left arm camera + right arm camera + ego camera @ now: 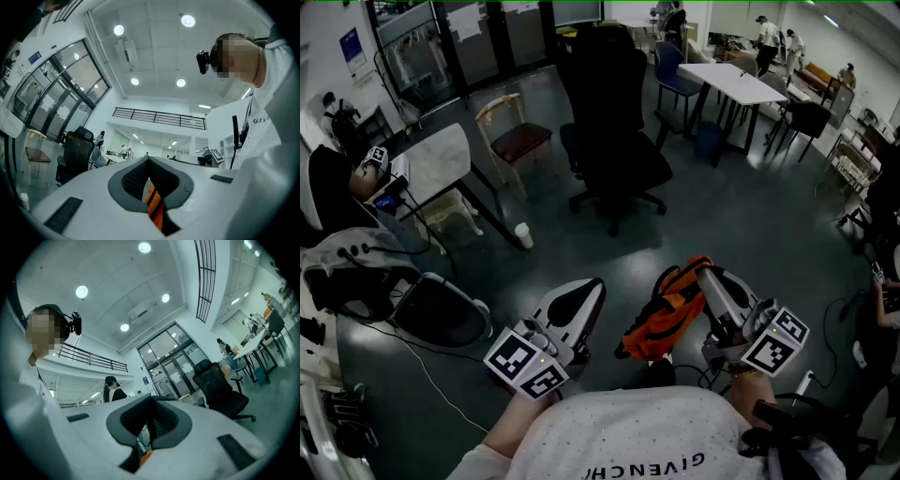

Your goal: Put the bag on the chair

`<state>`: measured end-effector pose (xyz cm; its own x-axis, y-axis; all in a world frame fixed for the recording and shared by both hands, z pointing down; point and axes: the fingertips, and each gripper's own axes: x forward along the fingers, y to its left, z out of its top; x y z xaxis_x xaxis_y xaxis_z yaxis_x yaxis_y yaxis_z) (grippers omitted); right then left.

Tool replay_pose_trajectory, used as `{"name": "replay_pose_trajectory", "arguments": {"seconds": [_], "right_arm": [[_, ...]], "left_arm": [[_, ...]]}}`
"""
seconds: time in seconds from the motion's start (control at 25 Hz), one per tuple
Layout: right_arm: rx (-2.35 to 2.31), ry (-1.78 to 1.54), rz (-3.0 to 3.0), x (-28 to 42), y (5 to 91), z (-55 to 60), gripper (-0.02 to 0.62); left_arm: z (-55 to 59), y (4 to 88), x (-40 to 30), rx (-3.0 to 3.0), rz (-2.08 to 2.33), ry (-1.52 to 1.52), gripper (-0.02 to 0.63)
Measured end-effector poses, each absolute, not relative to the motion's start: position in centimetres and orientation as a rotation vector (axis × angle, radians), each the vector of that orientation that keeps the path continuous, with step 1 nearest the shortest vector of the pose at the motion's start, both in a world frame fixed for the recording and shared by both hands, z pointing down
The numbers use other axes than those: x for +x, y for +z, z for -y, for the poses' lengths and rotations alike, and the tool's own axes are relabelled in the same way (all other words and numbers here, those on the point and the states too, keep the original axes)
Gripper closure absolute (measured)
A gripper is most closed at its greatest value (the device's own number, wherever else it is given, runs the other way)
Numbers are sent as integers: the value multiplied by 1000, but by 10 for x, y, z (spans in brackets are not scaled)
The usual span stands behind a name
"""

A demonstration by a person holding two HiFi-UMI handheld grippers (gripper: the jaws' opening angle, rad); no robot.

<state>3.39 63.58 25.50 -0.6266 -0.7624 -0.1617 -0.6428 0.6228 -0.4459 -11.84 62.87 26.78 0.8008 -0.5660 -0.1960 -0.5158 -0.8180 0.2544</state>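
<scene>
Wedge-shaped white right claw (704, 273) on crumpled orange bag (664, 317)

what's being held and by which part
The right gripper grips the orange bag by its top. An orange strap shows between the left gripper's jaws; hold unclear.

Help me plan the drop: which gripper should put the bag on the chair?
Right. The bag hangs from the right gripper, whose jaws are shut on it. The left gripper is shut beside it and seems to hold nothing. The black chair stands ahead of both.
</scene>
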Motion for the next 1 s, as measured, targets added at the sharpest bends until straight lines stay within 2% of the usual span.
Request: {"name": "replay_pose_trajectory", "arguments": {"seconds": [0.6,1.0], "right_arm": [[-1175,-540,-2510,36,260,-641,594],[-1188,-531,-2506,48,263,-582,594]], "left_arm": [[-628,262,-127,2764,839,-399,606],[-569,263,-123,2689,827,-455,606]]}}
